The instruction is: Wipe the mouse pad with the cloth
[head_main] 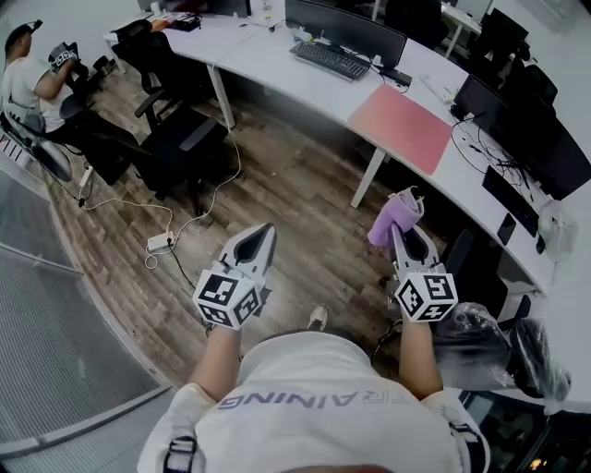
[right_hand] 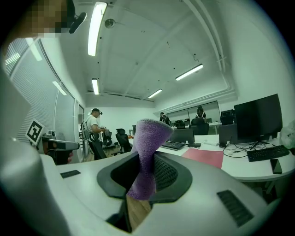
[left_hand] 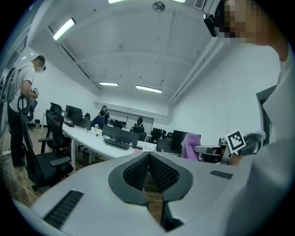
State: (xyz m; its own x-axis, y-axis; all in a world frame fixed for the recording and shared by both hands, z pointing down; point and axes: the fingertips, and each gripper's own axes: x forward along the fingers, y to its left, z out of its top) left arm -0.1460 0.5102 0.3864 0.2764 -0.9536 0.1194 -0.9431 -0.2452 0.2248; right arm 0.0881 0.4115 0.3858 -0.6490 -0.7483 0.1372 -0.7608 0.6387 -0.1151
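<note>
A pink mouse pad (head_main: pixel 399 127) lies flat on the long white desk (head_main: pixel 277 60), also seen as the pink mouse pad (right_hand: pixel 206 156) in the right gripper view. My right gripper (head_main: pixel 399 224) is shut on a purple cloth (head_main: pixel 392 222), which sticks up between its jaws as the purple cloth (right_hand: pixel 146 154). It hangs over the floor, short of the desk edge. My left gripper (head_main: pixel 265 234) is shut with nothing in it, held over the wooden floor; its jaws meet in the left gripper view (left_hand: pixel 148 162).
A keyboard (head_main: pixel 330 59) and monitor (head_main: pixel 346 28) stand on the desk beyond the pad. More monitors (head_main: pixel 540 152) and cables line the right side. Black office chairs (head_main: pixel 175 139) and a power strip (head_main: pixel 160 243) are on the floor at left. A person (head_main: pixel 28 88) sits far left.
</note>
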